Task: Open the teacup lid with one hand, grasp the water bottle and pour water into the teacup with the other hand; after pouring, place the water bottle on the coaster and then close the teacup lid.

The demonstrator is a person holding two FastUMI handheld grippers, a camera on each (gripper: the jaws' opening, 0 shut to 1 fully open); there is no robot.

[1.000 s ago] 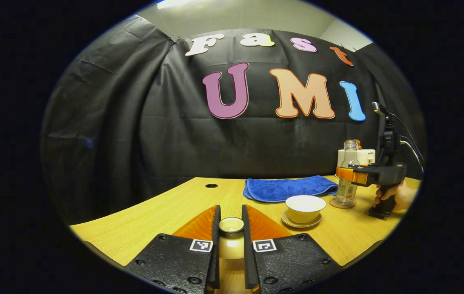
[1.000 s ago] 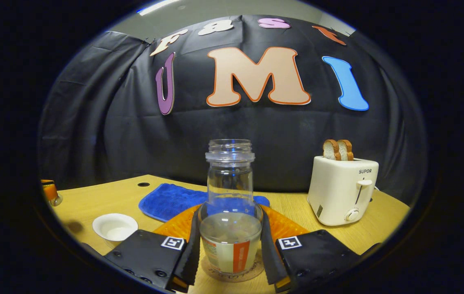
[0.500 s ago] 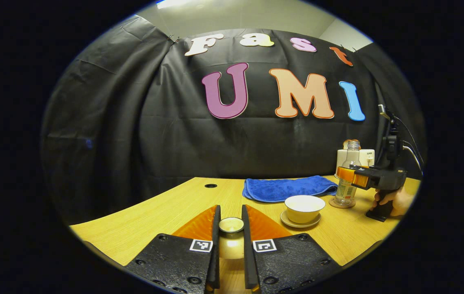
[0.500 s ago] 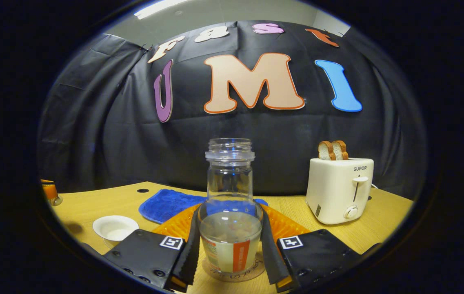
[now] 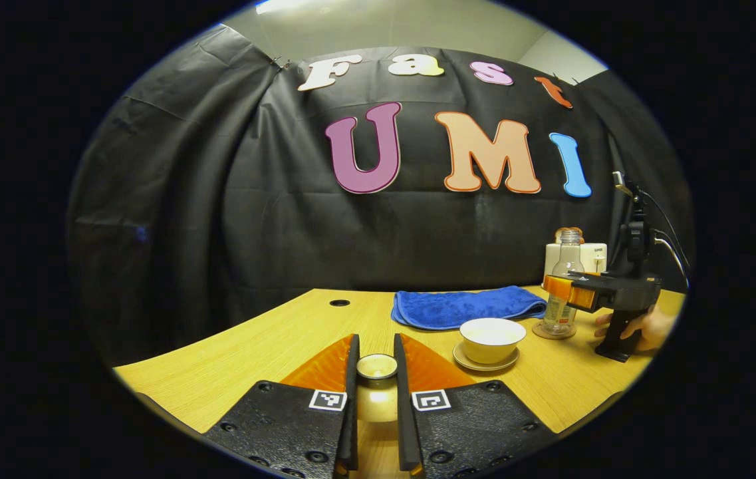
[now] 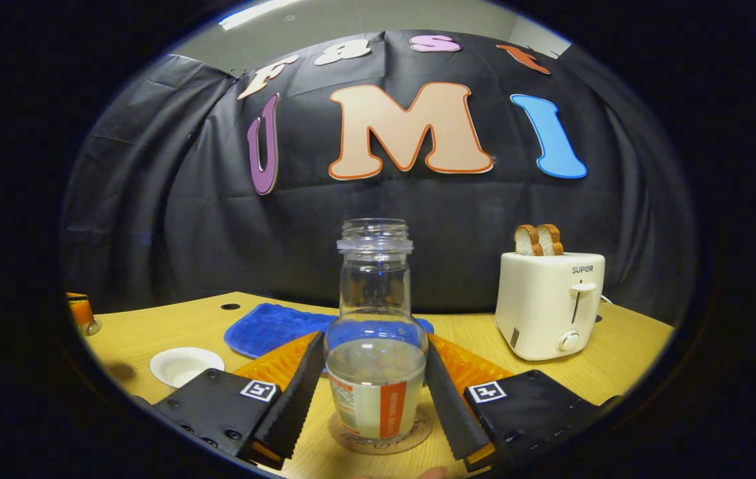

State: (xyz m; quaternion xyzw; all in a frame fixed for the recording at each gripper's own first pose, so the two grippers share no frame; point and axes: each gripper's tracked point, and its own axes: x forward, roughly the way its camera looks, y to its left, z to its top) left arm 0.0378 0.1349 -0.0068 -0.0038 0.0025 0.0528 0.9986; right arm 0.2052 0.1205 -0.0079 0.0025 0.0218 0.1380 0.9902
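Clear water bottle stands on its coaster between your right gripper's spread fingers; your left gripper's fingers pinch the teacup lid.

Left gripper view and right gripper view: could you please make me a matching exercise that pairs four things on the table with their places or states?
Things
1. water bottle
2. teacup lid
3. teacup
4. bread slices

Places or states
A. sticking up out of the toaster
B. uncovered, standing on a saucer
C. upright on the coaster, between the spread fingers of the right gripper
D. pinched between the fingers of the left gripper

Pairs: 1-C, 2-D, 3-B, 4-A
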